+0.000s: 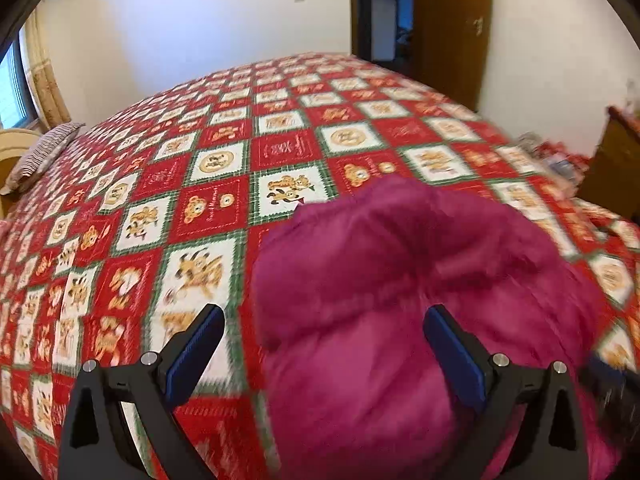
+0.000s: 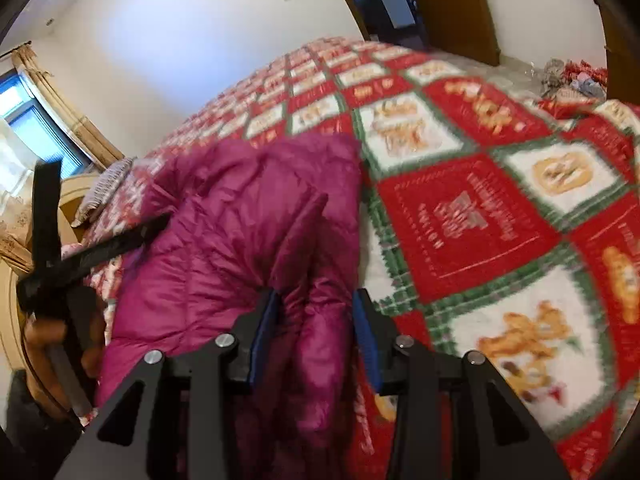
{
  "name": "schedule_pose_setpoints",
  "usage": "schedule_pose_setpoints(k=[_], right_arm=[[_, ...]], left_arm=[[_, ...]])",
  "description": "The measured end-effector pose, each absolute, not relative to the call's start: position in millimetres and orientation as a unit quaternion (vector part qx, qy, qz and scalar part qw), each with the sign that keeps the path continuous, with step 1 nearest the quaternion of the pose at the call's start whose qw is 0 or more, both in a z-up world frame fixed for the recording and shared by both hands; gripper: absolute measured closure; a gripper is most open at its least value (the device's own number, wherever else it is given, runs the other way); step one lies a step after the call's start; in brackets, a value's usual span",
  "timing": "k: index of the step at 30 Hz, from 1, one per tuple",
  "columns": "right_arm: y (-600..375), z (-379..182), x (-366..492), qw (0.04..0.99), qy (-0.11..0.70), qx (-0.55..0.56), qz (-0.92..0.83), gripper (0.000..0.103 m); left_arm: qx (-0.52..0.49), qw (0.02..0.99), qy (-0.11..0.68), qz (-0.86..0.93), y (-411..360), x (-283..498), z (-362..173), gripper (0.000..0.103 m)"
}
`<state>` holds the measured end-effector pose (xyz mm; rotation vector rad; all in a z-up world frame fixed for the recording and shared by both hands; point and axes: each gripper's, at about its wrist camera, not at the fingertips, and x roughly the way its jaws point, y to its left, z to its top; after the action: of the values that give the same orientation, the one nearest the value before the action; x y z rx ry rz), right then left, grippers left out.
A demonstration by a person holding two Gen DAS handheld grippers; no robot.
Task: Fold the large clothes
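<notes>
The magenta puffer jacket lies bunched on the bed, over its red, white and green bear quilt. The right tongs pinch a thick fold of the jacket between blue pads. The left tongs are spread wide above the jacket's left edge, touching nothing. A striped pillow sits at the bed's far left by the window.

We are seeing the magenta jacket blurring, its near end running off the lower edge; the bed's far-corner clutter is staying too smeared to identify.
</notes>
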<state>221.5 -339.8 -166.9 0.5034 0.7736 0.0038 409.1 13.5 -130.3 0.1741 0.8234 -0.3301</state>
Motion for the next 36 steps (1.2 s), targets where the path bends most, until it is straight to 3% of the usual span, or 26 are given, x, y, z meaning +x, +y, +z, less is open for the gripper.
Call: schedule_pose_setpoints(k=[1, 2, 3, 5, 10, 20, 28, 36], right_arm=[[-340, -159, 212, 0.903, 0.361, 0.235, 0.000, 0.058], [-341, -150, 204, 0.910, 0.349, 0.224, -0.002, 0.049], [-340, -144, 199, 0.913, 0.343, 0.219, 0.000, 0.029], [-340, -136, 195, 0.917, 0.335, 0.214, 0.012, 0.011], [-342, -144, 218, 0.912, 0.333, 0.238, 0.032, 0.011], [-329, -189, 255, 0.887, 0.370, 0.261, 0.087, 0.011], [-313, -190, 257, 0.895, 0.377, 0.218, 0.100, 0.013], [-301, -192, 259, 0.908, 0.371, 0.176, 0.086, 0.024]], left_arm=[[0.076, 0.905, 0.386, -0.162, 27, 397, -126, 0.002], [0.069, 0.909, 0.377, -0.163, 35, 388, -124, 0.002], [0.059, 0.912, 0.370, -0.166, 47, 381, -123, 0.002], [0.025, 0.913, 0.370, -0.168, 66, 371, -124, 0.002], [-0.123, 0.876, 0.417, -0.207, 91, 376, -143, 0.002], [-0.193, 0.837, 0.453, -0.238, 83, 380, -186, 0.002], [-0.136, 0.852, 0.443, -0.244, 62, 386, -185, 0.002], [-0.071, 0.866, 0.446, -0.216, 43, 388, -183, 0.005]])
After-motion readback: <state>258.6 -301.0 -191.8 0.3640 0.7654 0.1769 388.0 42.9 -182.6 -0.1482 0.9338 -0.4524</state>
